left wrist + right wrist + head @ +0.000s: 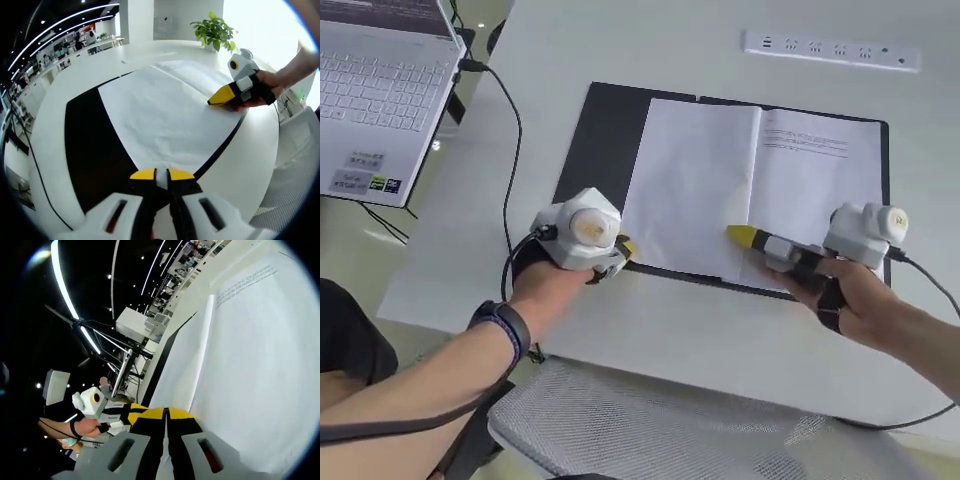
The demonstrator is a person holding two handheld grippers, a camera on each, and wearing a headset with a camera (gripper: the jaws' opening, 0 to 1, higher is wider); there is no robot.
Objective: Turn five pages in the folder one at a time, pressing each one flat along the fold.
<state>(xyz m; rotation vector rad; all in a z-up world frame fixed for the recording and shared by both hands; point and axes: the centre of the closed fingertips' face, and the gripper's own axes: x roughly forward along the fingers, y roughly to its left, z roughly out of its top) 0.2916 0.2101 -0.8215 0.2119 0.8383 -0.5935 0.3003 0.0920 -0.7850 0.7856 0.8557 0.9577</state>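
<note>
Head view: the open folder (605, 140) lies on the white table (670, 40), between a laptop (380, 90) and a power strip (830, 50). The left tool (620, 250) sits at its near edge, and the right tool (740, 236) lies across the fold.

Left gripper view: the left tool's (161, 174) 2 jaws are clenched at the page (160, 115) edge. I cannot tell whether they hold paper.

Right gripper view: the right tool (165, 413) is clenched, with its tips on the page (250, 340) beside the fold (202, 350).

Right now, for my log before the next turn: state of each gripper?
Left gripper: closed at the left page's lower corner; whether it pinches it cannot be told.
Right gripper: closed, holding nothing, tip by the fold.
</note>
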